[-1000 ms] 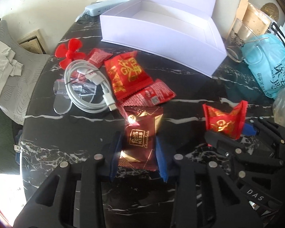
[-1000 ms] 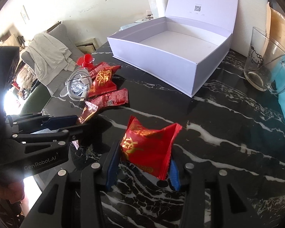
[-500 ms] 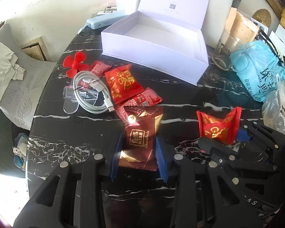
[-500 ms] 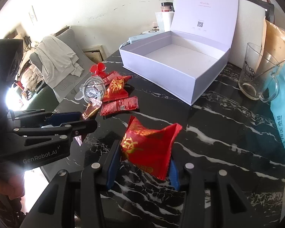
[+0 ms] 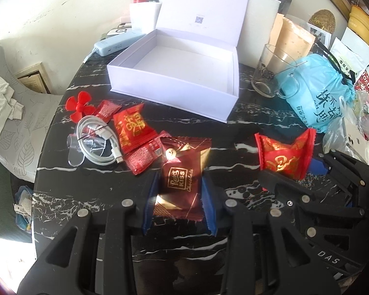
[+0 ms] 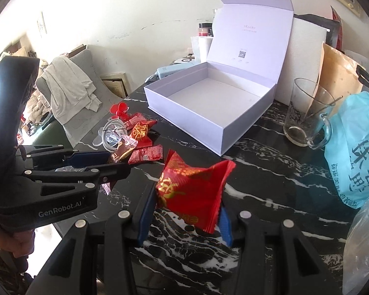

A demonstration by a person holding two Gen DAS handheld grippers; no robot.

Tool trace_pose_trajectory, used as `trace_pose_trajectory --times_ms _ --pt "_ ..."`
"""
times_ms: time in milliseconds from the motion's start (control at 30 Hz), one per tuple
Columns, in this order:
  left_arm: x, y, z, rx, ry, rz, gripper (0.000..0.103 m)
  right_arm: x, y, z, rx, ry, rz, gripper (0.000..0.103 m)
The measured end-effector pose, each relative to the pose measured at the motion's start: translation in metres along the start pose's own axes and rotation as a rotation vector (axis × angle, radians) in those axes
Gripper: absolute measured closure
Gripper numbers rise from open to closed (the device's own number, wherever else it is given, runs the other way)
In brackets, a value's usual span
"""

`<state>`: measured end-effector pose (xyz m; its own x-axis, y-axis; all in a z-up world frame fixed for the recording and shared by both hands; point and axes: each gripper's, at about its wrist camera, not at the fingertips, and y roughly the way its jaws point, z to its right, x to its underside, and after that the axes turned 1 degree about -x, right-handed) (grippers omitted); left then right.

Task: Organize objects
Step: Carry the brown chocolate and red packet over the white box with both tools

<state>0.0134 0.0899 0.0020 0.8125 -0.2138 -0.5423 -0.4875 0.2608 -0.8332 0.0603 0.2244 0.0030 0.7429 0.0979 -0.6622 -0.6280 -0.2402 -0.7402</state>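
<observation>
The dark chocolate packet [image 5: 182, 172] is pinched in the left claw [image 5: 179, 189], and the red candy bag [image 6: 192, 191] in the right claw [image 6: 184, 211]; both seem lifted off the black marble counter [image 6: 270, 172], though the height is hard to judge. Beyond them the white box [image 6: 209, 98] stands open, lid upright, with bare counter before its near edge. To its left lie red packets [image 5: 132, 127] touching a white cable [image 5: 98, 140]. To its right, a glass mug [image 6: 305, 118] stands beside a blue bag [image 6: 356, 152]

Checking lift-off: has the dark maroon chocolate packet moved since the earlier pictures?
Yes. The dark maroon chocolate packet has risen from the black marble table, now overlapping less of the red packets behind.
</observation>
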Motion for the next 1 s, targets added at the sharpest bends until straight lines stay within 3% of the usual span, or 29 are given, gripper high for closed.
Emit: trace_pose_trajectory --times_ms 467,1000 --pt "-0.035 0.009 0.017 0.002 0.052 0.018 0.070 -0.025 0.002 0.027 0.029 0.015 0.020 0.057" --pt "-0.093 0.036 0.005 -0.015 0.064 0.029 0.070 -0.079 0.033 0.046 0.032 -0.005 0.029 0.057"
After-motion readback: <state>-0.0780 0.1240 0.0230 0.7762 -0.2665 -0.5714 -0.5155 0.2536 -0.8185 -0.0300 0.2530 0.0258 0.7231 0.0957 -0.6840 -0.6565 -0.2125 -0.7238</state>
